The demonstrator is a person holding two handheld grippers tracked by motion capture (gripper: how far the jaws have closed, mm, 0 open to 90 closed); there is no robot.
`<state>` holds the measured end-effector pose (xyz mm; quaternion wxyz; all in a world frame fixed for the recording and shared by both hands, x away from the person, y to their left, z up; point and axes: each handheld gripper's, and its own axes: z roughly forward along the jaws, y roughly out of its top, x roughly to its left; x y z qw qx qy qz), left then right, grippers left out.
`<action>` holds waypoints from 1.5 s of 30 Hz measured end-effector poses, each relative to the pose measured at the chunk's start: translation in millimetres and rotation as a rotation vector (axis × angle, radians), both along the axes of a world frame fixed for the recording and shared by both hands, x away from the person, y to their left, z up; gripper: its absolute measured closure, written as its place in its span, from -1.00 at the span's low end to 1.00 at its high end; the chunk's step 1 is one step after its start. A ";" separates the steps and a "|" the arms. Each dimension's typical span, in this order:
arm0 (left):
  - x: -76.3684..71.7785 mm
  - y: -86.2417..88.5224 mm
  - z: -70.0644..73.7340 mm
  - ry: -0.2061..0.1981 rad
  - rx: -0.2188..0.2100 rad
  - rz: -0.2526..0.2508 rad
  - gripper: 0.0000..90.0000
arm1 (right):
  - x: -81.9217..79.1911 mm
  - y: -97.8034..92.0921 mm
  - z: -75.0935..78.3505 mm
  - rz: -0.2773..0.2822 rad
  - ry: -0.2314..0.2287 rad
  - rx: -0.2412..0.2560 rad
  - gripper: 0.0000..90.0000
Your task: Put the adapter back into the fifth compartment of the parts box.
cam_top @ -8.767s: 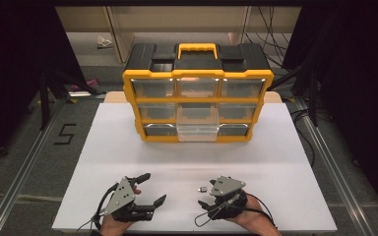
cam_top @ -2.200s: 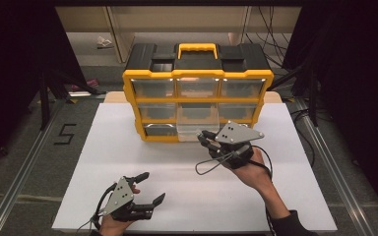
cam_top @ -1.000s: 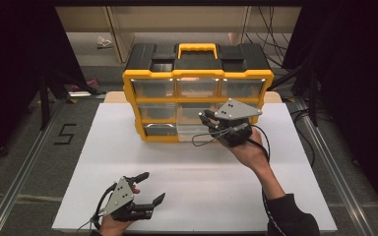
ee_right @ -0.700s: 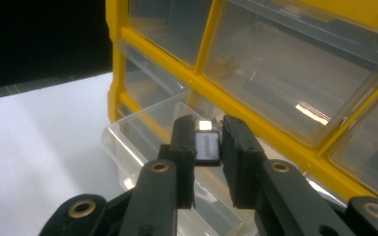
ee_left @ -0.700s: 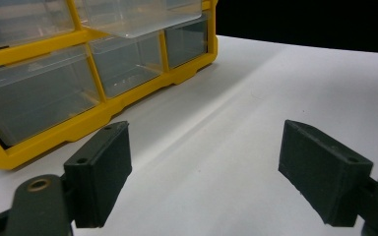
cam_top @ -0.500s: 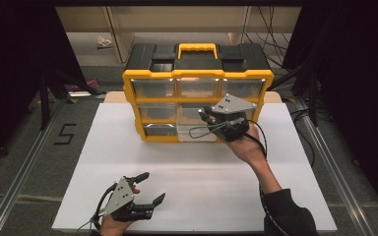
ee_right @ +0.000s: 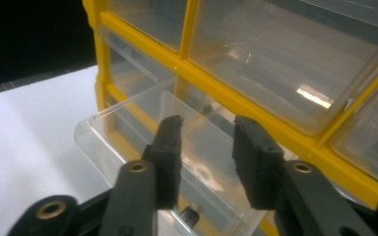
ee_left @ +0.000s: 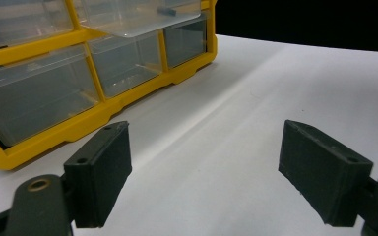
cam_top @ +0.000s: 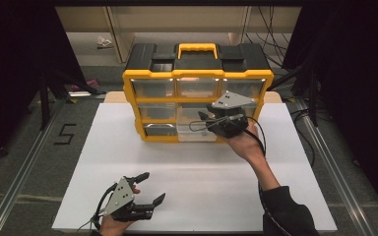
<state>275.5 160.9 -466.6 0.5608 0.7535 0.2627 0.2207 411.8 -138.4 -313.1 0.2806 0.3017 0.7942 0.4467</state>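
A yellow and black organizer (cam_top: 197, 73) with clear drawers stands at the back of the white table. Its bottom middle drawer (cam_top: 194, 132) is pulled out. My right gripper (cam_top: 199, 123) hovers just over that drawer, jaws a little apart with nothing between them. In the right gripper view the gripper (ee_right: 207, 132) points into the open drawer (ee_right: 128, 128), and a small dark piece (ee_right: 191, 214) shows low between the jaws. My left gripper (cam_top: 153, 187) rests open near the front edge, and its view shows the wide-apart gripper (ee_left: 204, 162) facing the organizer (ee_left: 39, 132).
The white tabletop (cam_top: 197, 172) stretches between the two grippers. A cable (cam_top: 256, 137) trails from the right gripper over the person's wrist. Dark floor with rails borders the table on both sides, and a "5" mark (cam_top: 65, 132) lies on the floor to the left.
My right gripper has travelled from the front of the table up to the organizer and over the pulled-out drawer. A small item that lay on the table beside it is gone. The left gripper has stayed put.
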 end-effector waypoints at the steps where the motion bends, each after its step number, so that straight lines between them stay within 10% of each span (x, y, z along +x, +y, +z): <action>1: 0.1 -0.1 0.0 0.000 0.001 0.000 -0.56 | -0.5 0.2 0.2 0.002 0.002 0.003 0.32; 10: -0.3 -0.1 0.0 0.000 0.003 -0.001 -0.57 | -15.5 7.7 4.6 0.038 -0.022 0.021 -0.04; 45: -2.2 -2.6 -0.9 -0.015 0.030 -0.001 -0.56 | -57.3 -0.1 -15.8 0.095 -0.017 0.115 -0.23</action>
